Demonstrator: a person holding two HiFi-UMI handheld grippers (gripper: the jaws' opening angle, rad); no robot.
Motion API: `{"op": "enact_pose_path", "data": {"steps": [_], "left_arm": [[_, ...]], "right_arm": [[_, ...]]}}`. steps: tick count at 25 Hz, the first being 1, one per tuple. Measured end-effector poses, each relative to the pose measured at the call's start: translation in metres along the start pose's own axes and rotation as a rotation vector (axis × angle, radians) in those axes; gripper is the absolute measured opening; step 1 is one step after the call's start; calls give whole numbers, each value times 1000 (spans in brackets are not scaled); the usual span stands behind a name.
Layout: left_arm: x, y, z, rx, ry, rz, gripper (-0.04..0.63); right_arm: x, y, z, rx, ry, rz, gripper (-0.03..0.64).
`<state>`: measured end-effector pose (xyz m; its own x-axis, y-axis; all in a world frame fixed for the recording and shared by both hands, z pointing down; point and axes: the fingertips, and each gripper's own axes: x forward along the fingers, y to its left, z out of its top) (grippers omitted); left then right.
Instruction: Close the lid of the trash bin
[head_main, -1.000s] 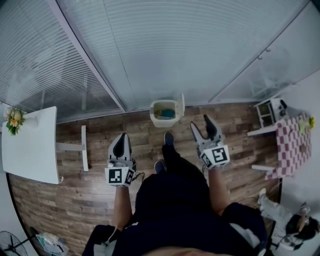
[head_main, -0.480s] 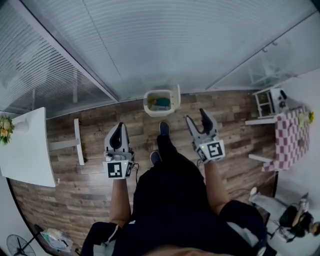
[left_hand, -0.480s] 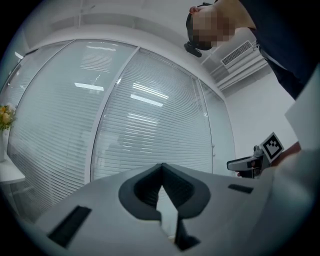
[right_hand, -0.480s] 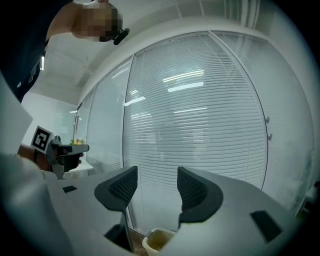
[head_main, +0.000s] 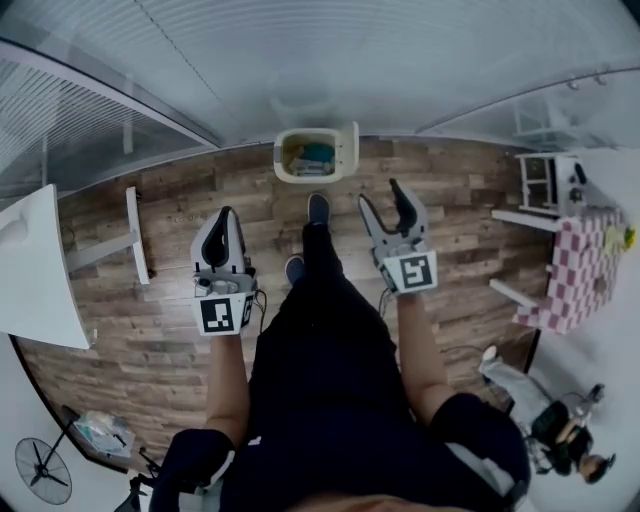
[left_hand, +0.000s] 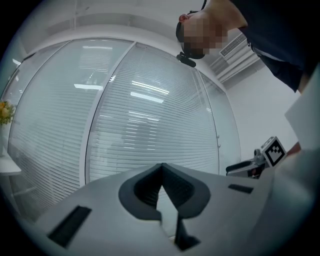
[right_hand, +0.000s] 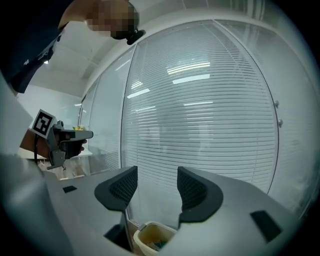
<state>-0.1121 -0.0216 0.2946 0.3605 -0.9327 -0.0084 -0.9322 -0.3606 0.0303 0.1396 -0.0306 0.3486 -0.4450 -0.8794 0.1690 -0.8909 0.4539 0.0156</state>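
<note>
Nothing of the closing is done yet. The cream-coloured, squarish plastic trash bin (head_main: 280, 158) stands open on the brown wood-plank floor (head_main: 160, 210), right at the foot of the glass wall with white slatted blinds (head_main: 300, 60). Its flat cream lid (head_main: 353, 150) is upright along the bin's right-hand edge in the head view, so the teal and pale rubbish (head_main: 312, 153) inside is exposed. The person's dark shoe (head_main: 318, 208) is planted just short of the bin. The grey-and-black left gripper (head_main: 226, 213) is well short of the bin and off to its left, its fingers (left_hand: 142, 187) pressed tip to tip with nothing between them. The matching right gripper (head_main: 381, 196) is nearer the bin, on the lid's side but apart from it. Its fingers (right_hand: 120, 190) are spread wide and empty, and the right gripper view shows the bin low down between them and well beyond. The whole job appears to remain: reach the lid, tip it over the opening and lower it until it seats. The right gripper looks the better placed for that.
</note>
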Motion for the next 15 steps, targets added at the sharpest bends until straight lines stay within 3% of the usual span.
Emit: {"op": "enact_pose_path", "data": {"steps": [15], "left_arm": [[56, -9, -101, -33, 98, 2, 6]], "right_arm": [[73, -51, -148, 48, 114, 42, 238]]}}
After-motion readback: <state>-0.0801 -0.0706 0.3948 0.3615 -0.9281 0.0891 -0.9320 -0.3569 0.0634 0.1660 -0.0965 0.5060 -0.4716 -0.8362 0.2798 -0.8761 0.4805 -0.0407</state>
